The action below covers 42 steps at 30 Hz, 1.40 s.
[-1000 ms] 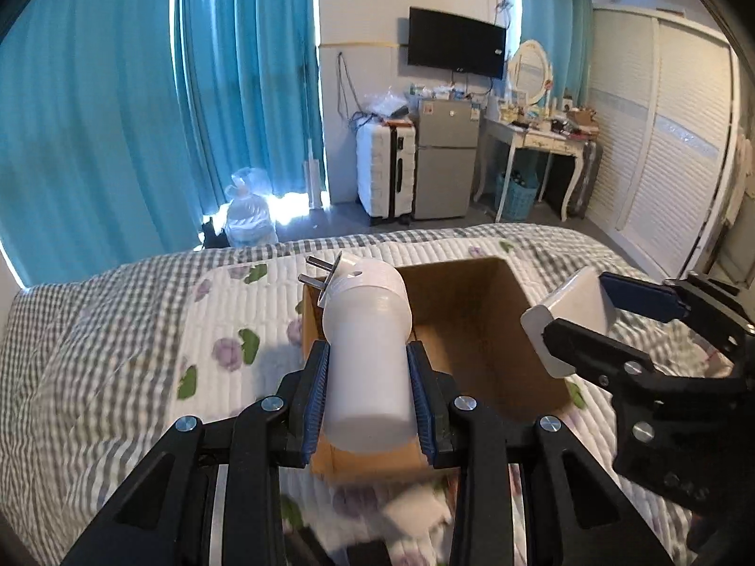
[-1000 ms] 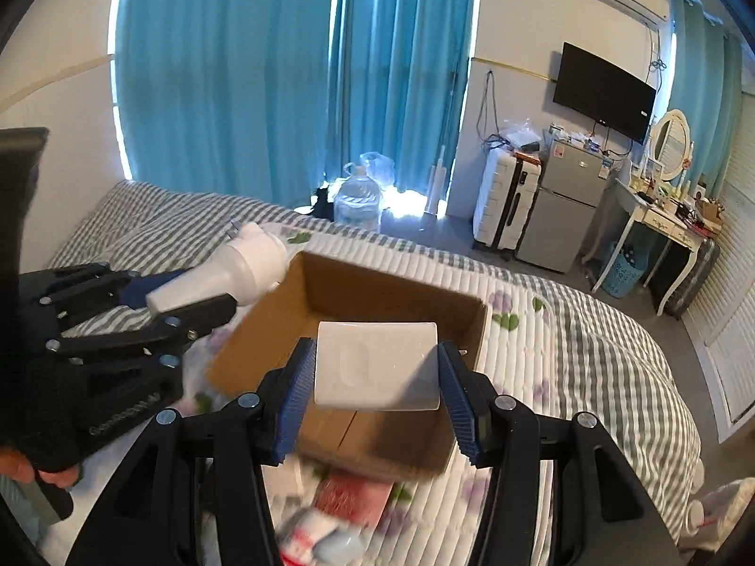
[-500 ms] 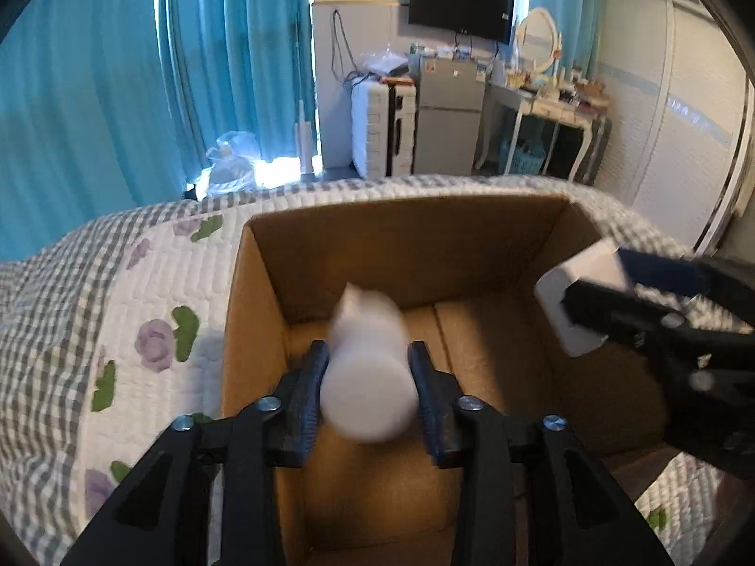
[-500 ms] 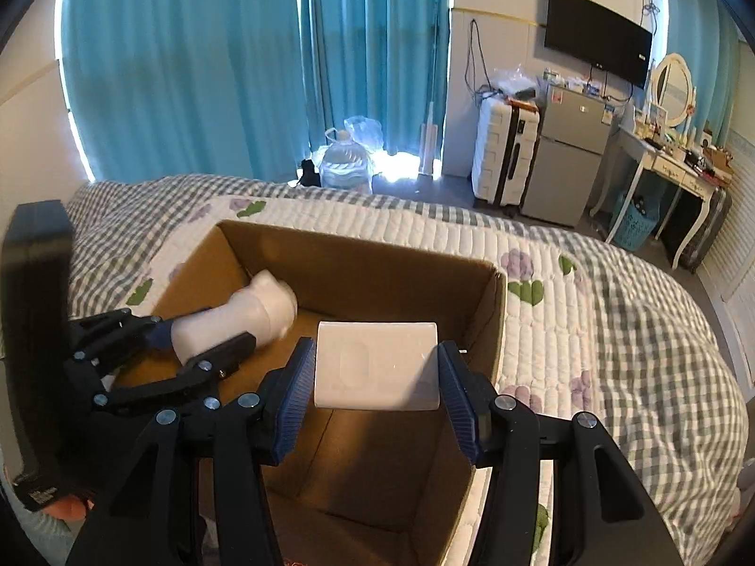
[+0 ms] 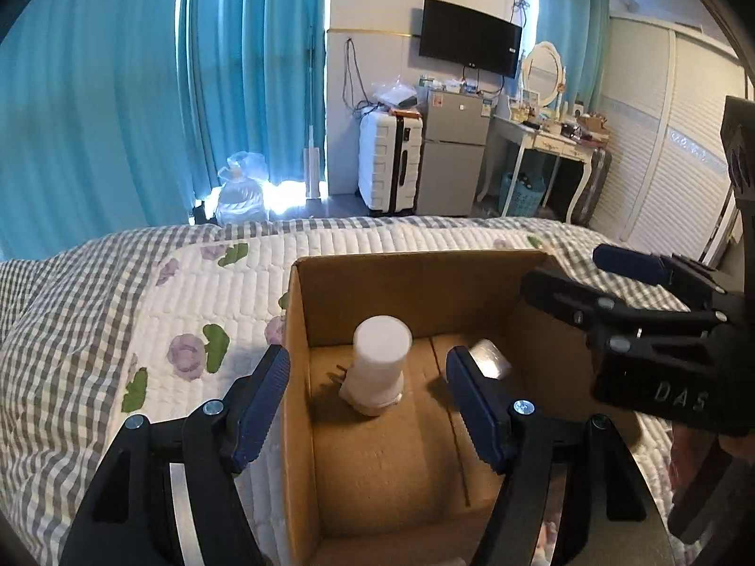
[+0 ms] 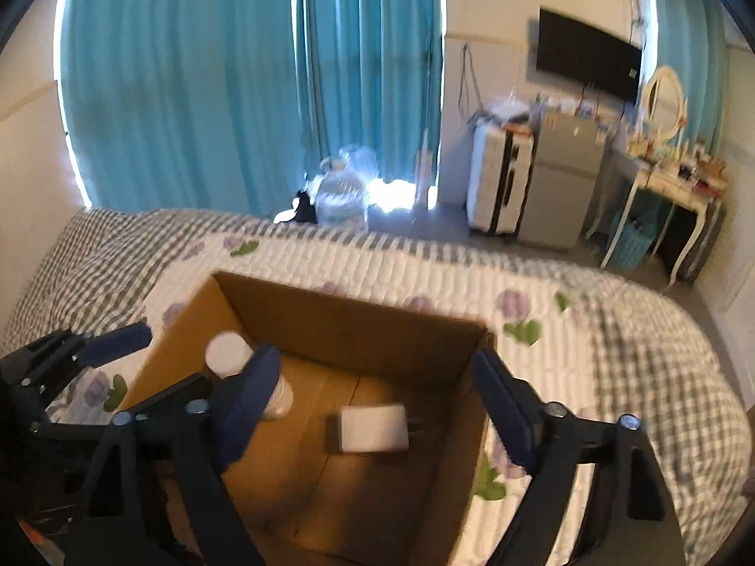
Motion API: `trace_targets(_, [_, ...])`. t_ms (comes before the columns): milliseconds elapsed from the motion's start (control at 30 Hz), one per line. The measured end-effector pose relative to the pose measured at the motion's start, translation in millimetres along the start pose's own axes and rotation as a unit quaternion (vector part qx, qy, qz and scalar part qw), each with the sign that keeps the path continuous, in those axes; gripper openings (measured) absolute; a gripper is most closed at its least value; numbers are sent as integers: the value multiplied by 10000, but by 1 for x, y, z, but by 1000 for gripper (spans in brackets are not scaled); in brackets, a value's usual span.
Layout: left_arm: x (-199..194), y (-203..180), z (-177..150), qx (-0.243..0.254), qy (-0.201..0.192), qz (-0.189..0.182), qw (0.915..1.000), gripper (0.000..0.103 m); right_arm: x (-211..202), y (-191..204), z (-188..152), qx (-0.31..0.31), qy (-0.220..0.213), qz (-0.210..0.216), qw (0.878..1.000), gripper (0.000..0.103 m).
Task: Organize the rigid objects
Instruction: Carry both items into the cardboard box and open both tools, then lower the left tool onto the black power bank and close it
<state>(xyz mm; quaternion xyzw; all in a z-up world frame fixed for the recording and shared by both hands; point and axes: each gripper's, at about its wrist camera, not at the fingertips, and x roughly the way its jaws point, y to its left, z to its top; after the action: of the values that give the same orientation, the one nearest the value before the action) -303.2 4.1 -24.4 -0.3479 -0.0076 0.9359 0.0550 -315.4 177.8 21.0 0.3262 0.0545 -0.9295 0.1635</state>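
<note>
An open cardboard box (image 5: 302,330) (image 6: 358,320) sits on the bed. A white cylindrical plug-in device (image 5: 380,363) (image 6: 229,353) stands on the box floor, prongs at its lower left. A flat white charger block (image 6: 375,428) (image 5: 488,358) lies on the box floor to its right. My left gripper (image 5: 368,401) hangs above the box with its jaws opening and nothing between them; the device stands loose below it. My right gripper (image 6: 373,401) also hovers above the box, jaws opening and empty, with the charger block lying free beneath.
The bed carries a white floral quilt (image 5: 198,320) and a grey checked cover (image 6: 660,377). Beyond it stand teal curtains, a water jug (image 5: 240,193), a white suitcase (image 5: 389,160), a small fridge (image 5: 455,151) and a dressing table (image 5: 547,137).
Both grippers moved over the box, lowered and let go. The white device dropped from the left gripper and the charger block from the right; both now rest on the box floor.
</note>
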Motion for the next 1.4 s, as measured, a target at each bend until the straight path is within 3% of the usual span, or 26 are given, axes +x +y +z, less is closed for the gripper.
trace_targets(200, [-59, -10, -5, 270, -340, 226, 9988, 73, -53, -1, 7, 144, -128, -83, 9998, 85])
trace_targets(467, [-151, -17, -12, 355, -752, 439, 9956, 77, -156, 10, -5, 84, -418, -477, 9980, 95])
trace_targets(567, [-168, -20, -21, 305, -782, 505, 9952, 78, -185, 15, -16, 95, -494, -542, 9973, 98])
trace_targets(700, [-182, -19, -43, 88, -700, 368, 9968, 78, -202, 29, -40, -38, -400, -1046, 9937, 102])
trace_targets(833, [-177, -10, -68, -255, -454, 251, 9983, 78, -207, 36, -78, -94, -312, -1016, 9943, 103])
trace_targets(967, [-157, -4, -98, -293, -205, 337, 9988, 78, -195, 41, -111, -133, -110, -711, 9973, 103])
trace_targets(1267, [-94, 2, -160, -398, 509, 463, 9968, 78, -119, 49, -172, -384, 532, -566, 9962, 103])
trace_targets(1400, [-64, -5, -178, -258, 964, 479, 9939, 78, -96, 48, -192, -335, 810, -312, 9957, 103])
